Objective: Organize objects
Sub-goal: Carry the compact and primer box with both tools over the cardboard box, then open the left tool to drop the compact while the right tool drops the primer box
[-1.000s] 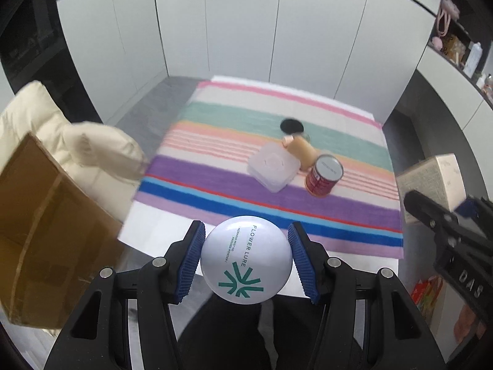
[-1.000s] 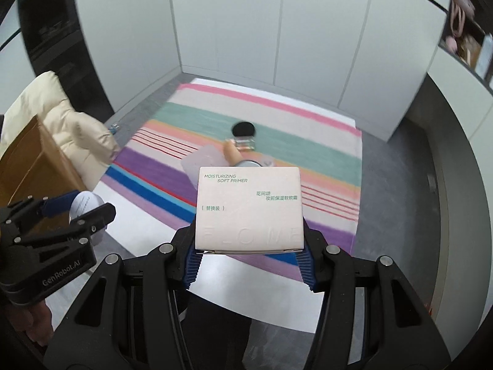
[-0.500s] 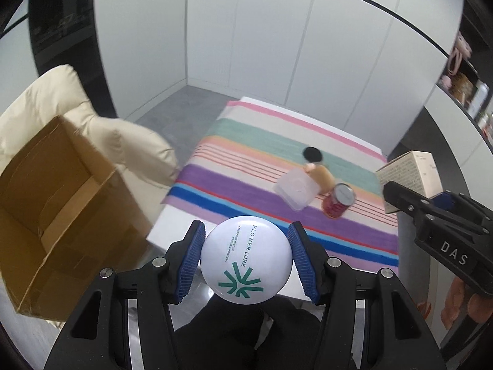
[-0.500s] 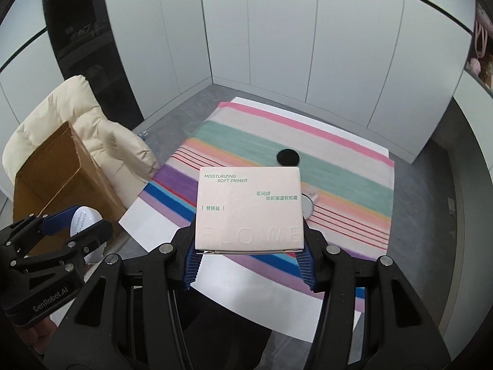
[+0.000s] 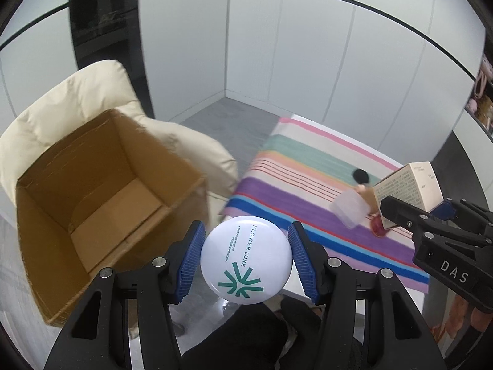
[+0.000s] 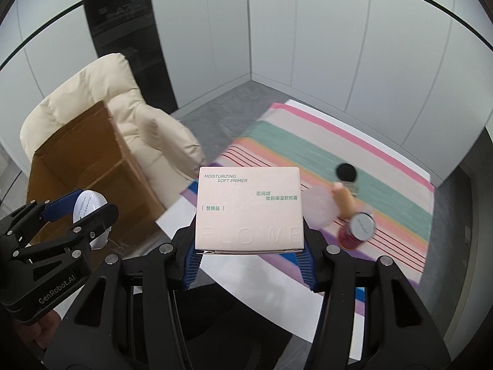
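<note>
Here, round white compact (image 5: 246,259), green logo, possibly plastic

We see an open brown cardboard box (image 5: 92,203) on the left, leaning against a cream padded armchair (image 5: 71,114) behind it. To the right, a striped cloth (image 5: 308,166) holds a red round-lidded jar (image 6: 357,229) and a clear plastic container (image 5: 349,211).

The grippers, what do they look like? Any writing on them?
Both are black plastic frames with silver screws and ridged blue pads. The left gripper shows "GenRobot.AI" in white on its side in the right wrist view; the right gripper shows "DAS" in the left wrist view.
</note>
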`<action>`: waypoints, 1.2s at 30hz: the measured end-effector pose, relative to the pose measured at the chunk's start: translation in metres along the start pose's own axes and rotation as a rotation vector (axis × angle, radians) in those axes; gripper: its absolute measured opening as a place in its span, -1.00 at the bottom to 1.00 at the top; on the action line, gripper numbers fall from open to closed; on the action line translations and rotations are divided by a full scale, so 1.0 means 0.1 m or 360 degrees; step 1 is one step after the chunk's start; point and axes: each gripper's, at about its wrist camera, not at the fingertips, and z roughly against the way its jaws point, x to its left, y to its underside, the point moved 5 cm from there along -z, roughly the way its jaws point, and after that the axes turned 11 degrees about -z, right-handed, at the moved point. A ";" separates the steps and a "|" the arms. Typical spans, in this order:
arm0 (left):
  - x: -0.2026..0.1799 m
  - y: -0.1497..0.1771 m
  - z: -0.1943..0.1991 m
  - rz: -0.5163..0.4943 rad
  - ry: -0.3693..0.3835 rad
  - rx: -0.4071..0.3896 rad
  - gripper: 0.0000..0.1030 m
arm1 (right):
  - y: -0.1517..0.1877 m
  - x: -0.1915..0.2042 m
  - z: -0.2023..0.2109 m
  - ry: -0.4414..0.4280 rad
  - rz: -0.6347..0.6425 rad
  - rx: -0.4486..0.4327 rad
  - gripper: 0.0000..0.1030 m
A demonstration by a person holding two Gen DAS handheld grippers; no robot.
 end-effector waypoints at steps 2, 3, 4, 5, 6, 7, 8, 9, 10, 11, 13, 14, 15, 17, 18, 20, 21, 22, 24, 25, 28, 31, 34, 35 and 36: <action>0.12 0.02 0.00 0.0017 -0.0023 -0.0001 0.12 | 0.01 0.12 -0.04 -0.0015 0.0027 0.0014 0.06; 0.18 0.04 -0.01 0.0027 -0.0028 0.0001 0.12 | 0.01 0.19 -0.06 -0.0022 0.0039 0.0018 0.06; 0.23 0.05 -0.01 0.0037 -0.0034 0.0003 0.12 | 0.01 0.23 -0.06 -0.0029 0.0049 0.0019 0.06; 0.29 0.08 -0.02 0.0044 -0.0041 0.0003 0.12 | 0.00 0.30 -0.08 -0.0037 0.0063 0.0020 0.06; 0.35 0.09 -0.03 0.0048 -0.0050 0.0003 0.12 | 0.00 0.37 -0.10 -0.0044 0.0076 0.0022 0.06; 0.38 0.10 -0.06 0.0049 -0.0065 0.0008 0.12 | -0.01 0.42 -0.11 -0.0050 0.0084 0.0024 0.06; 0.44 0.12 -0.07 0.0058 -0.0076 0.0013 0.12 | -0.01 0.49 -0.13 -0.0063 0.0096 0.0026 0.06; 0.49 0.13 -0.08 0.0068 -0.0081 0.0018 0.12 | -0.02 0.56 -0.15 -0.0075 0.0114 0.0028 0.06; 0.55 0.15 -0.08 0.0083 -0.0087 0.0022 0.12 | -0.02 0.63 -0.17 -0.0083 0.0134 0.0028 0.06; 0.61 0.16 -0.10 0.0100 -0.0098 0.0025 0.12 | -0.02 0.70 -0.18 -0.0086 0.0154 0.0028 0.06; 0.72 0.18 -0.10 0.0125 -0.0117 0.0030 0.12 | -0.01 0.83 -0.22 -0.0100 0.0181 0.0037 0.06; 0.80 0.19 -0.10 0.0143 -0.0135 0.0029 0.12 | -0.01 0.89 -0.23 -0.0113 0.0189 0.0039 0.06; 0.84 0.20 -0.10 0.0154 -0.0141 0.0028 0.12 | -0.01 0.96 -0.24 -0.0124 0.0200 0.0039 0.06; 0.97 0.22 -0.08 0.0189 -0.0150 0.0022 0.12 | -0.01 1.08 -0.26 -0.0139 0.0224 0.0035 0.06; 1.03 0.24 -0.07 0.0199 -0.0161 0.0016 0.12 | 0.00 1.13 -0.26 -0.0145 0.0235 0.0036 0.06; 1.16 0.26 -0.04 0.0225 -0.0199 0.0006 0.12 | 0.00 1.23 -0.29 -0.0157 0.0255 0.0039 0.06; 1.22 0.28 -0.02 0.0239 -0.0212 0.0007 0.12 | 0.00 1.29 -0.30 -0.0165 0.0263 0.0041 0.06; 1.28 0.31 -0.01 0.0256 -0.0223 0.0011 0.12 | 0.01 1.34 -0.31 -0.0175 0.0270 0.0045 0.06; 1.40 0.35 0.00 0.0285 -0.0239 0.0018 0.12 | 0.02 1.46 -0.34 -0.0196 0.0286 0.0053 0.06; 1.46 0.38 0.00 0.0291 -0.0252 0.0025 0.12 | 0.02 1.51 -0.35 -0.0203 0.0295 0.0055 0.06; 1.60 0.46 0.00 0.0310 -0.0278 0.0038 0.13 | 0.04 1.67 -0.37 -0.0223 0.0334 0.0056 0.06; 1.71 0.53 0.02 0.0323 -0.0313 0.0035 0.13 | 0.07 1.83 -0.40 -0.0244 0.0370 0.0059 0.06; 1.80 0.56 0.09 0.0332 -0.0359 0.0010 0.15 | 0.08 1.96 -0.44 -0.0258 0.0399 0.0062 0.06; 1.82 0.58 0.13 0.0339 -0.0378 -0.0004 0.20 | 0.08 2.01 -0.44 -0.0266 0.0407 0.0063 0.06; 1.85 0.59 0.17 0.0344 -0.0387 -0.0015 0.30 | 0.08 2.06 -0.45 -0.0273 0.0415 0.0064 0.06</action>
